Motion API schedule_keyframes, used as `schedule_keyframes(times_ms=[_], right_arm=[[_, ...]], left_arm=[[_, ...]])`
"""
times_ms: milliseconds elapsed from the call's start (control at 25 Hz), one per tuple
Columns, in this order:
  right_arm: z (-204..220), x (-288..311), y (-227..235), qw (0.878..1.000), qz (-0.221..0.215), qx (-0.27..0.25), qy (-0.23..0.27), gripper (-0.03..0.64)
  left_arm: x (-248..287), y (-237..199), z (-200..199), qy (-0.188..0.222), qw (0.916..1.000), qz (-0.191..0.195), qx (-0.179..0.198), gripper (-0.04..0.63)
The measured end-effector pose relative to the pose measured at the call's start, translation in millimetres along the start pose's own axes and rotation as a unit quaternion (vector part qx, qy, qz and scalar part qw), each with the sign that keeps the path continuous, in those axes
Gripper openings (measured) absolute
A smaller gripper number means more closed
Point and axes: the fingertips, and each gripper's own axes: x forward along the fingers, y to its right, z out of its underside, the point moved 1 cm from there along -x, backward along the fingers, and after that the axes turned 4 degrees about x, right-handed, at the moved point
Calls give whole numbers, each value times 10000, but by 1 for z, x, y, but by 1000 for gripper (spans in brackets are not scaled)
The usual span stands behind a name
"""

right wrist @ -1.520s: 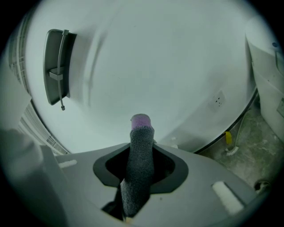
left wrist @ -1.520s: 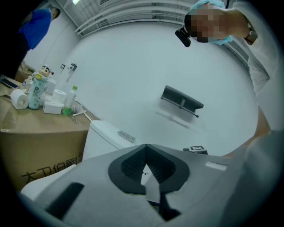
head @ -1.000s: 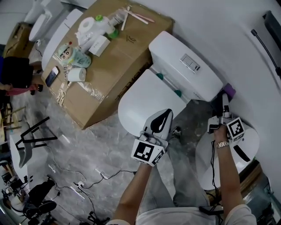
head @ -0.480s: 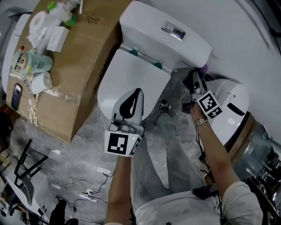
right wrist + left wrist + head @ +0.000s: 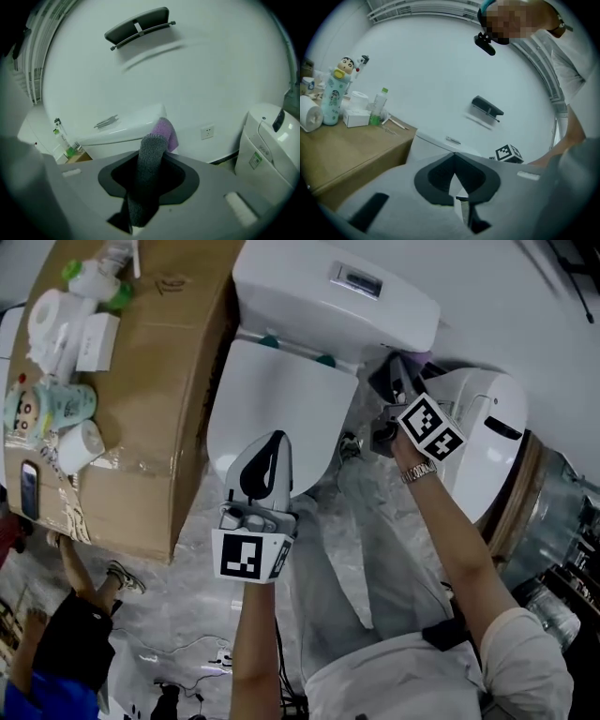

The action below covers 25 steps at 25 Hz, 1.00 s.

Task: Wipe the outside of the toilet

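The white toilet has its tank (image 5: 337,296) at the top of the head view and its closed lid (image 5: 277,409) below it. My right gripper (image 5: 394,369) is shut on a grey and purple cloth (image 5: 151,159). It holds the cloth (image 5: 417,360) against the tank's right end, just under the tank's (image 5: 126,126) edge. My left gripper (image 5: 268,442) hovers over the front of the lid, jaws shut with nothing between them. In the left gripper view the left gripper (image 5: 454,157) points at the tank (image 5: 440,143).
A big cardboard box (image 5: 150,390) stands left of the toilet, bearing bottles, a tissue roll (image 5: 47,320), a cup and a phone. A second white toilet (image 5: 487,437) sits close on the right. A dark shelf (image 5: 136,27) hangs on the wall. Another person (image 5: 56,652) stands at lower left.
My right gripper has carried the cloth up from the floor gap to the right end of the tank. The left gripper stays over the lid while the head view swings.
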Motion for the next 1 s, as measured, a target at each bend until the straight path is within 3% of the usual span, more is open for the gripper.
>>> schedule_keyframes(times_ms=[240, 440, 720, 1000], right_arm=[[15, 15, -62, 9968, -394, -663, -228, 117], [29, 38, -114, 9964, -517, -552, -378, 117], [49, 66, -192, 9900, -963, -809, -642, 117], [76, 96, -254, 9715, -1422, -1607, -1004, 117]], left_arm=[[-11, -16, -7, 59, 9999, 26, -121, 5], [-27, -47, -20, 212, 9995, -138, -173, 5], [-56, -89, -25, 396, 9974, -526, -278, 5], [-85, -100, -20, 413, 9958, -754, -307, 5]])
